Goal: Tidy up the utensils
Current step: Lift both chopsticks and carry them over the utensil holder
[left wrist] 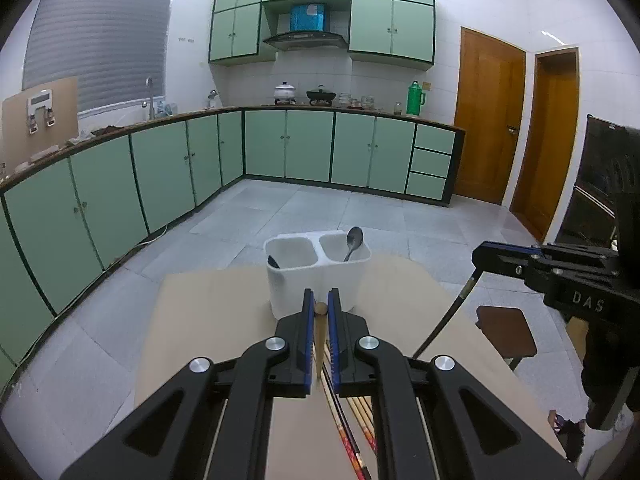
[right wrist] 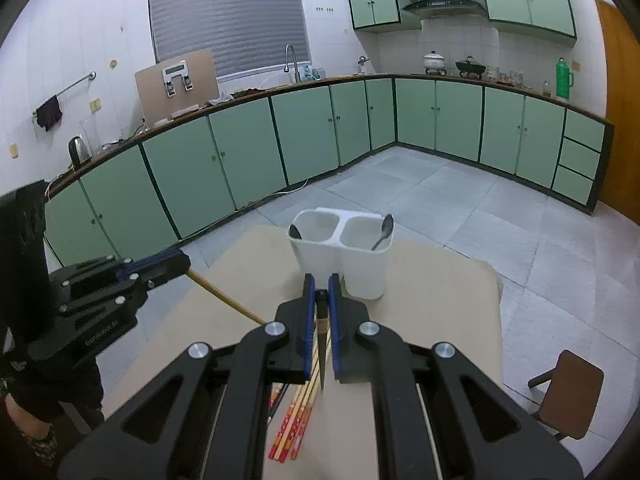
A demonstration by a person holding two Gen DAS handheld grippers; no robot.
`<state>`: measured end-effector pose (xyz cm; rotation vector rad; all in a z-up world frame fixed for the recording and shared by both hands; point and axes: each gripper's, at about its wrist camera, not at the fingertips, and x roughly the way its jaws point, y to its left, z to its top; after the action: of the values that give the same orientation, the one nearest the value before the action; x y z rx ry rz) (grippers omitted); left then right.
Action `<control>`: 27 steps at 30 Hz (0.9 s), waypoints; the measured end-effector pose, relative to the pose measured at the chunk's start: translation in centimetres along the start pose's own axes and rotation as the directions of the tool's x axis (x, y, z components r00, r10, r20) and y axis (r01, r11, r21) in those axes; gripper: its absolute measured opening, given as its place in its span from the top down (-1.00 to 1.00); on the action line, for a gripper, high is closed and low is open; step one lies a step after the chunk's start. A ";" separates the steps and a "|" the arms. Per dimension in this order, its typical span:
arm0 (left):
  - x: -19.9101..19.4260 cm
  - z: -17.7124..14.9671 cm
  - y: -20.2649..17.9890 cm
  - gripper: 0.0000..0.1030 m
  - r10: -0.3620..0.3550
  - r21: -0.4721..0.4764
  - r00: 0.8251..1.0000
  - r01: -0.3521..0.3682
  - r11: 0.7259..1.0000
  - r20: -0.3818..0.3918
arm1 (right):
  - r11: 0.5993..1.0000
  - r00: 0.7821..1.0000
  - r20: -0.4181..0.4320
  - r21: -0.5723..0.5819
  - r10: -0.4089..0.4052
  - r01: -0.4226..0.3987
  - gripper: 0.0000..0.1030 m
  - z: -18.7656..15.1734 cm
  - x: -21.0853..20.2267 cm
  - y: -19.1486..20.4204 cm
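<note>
A white two-compartment holder (left wrist: 316, 280) (right wrist: 340, 268) stands at the far end of the beige table (left wrist: 208, 320). A metal spoon (left wrist: 354, 240) (right wrist: 386, 230) leans in its right compartment and a dark spoon (left wrist: 273, 261) (right wrist: 295, 232) in its left. My left gripper (left wrist: 320, 300) is shut on a tan wooden chopstick (left wrist: 320, 332) (right wrist: 224, 298), held above the table short of the holder. My right gripper (right wrist: 322, 284) (left wrist: 480, 256) is shut on a dark chopstick (right wrist: 321, 344) (left wrist: 444, 316) that hangs down from it. Several more chopsticks (left wrist: 352, 420) (right wrist: 296, 420) lie on the table beneath both grippers.
A brown stool (left wrist: 506, 330) (right wrist: 572, 392) stands on the tiled floor right of the table. Green cabinets (left wrist: 168, 168) and a countertop run along the far walls. Two wooden doors (left wrist: 488, 120) are at the far right. A person's dark clothing (right wrist: 24, 240) is at the left edge.
</note>
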<state>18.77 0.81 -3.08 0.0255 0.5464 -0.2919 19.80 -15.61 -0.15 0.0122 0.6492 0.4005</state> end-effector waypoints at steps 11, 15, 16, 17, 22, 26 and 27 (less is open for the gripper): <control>-0.1 2.3 0.2 0.87 -0.031 0.002 0.999 0.031 1.000 0.043 | 1.000 0.999 0.052 -0.013 -0.006 0.007 0.89 3.4 -1.0 -0.9; -1.0 4.1 -0.1 0.87 -0.038 0.008 0.995 0.038 0.999 0.087 | 1.000 0.995 0.099 -0.020 -0.007 0.009 0.89 5.5 -1.9 -1.3; -1.3 4.8 -0.2 0.87 -0.039 0.009 0.994 0.039 0.999 0.106 | 1.000 0.994 0.111 -0.022 -0.008 0.010 0.89 6.1 -2.1 -1.4; -1.5 5.4 -0.1 0.87 -0.039 0.010 0.992 0.038 0.999 0.122 | 1.000 0.991 0.130 -0.025 -0.011 0.014 0.89 7.0 -2.4 -1.4; -2.2 9.7 -0.4 0.87 -0.022 0.018 0.972 0.019 1.000 0.235 | 0.999 0.976 0.216 -0.032 -0.035 0.043 0.89 11.1 -2.9 -1.8; -0.8 12.2 -0.6 0.87 -0.004 0.027 0.958 -0.003 1.000 0.286 | 0.996 0.961 0.268 -0.041 -0.065 0.079 0.89 13.4 -1.7 -2.4; -0.2 12.5 -0.6 0.87 -0.001 0.028 0.957 -0.007 1.000 0.291 | 0.996 0.959 0.277 -0.043 -0.069 0.084 0.89 13.9 -1.1 -2.6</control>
<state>24.78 -0.93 7.75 0.0110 0.2493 -0.2945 28.17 -16.84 11.24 -0.0085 0.3627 0.3341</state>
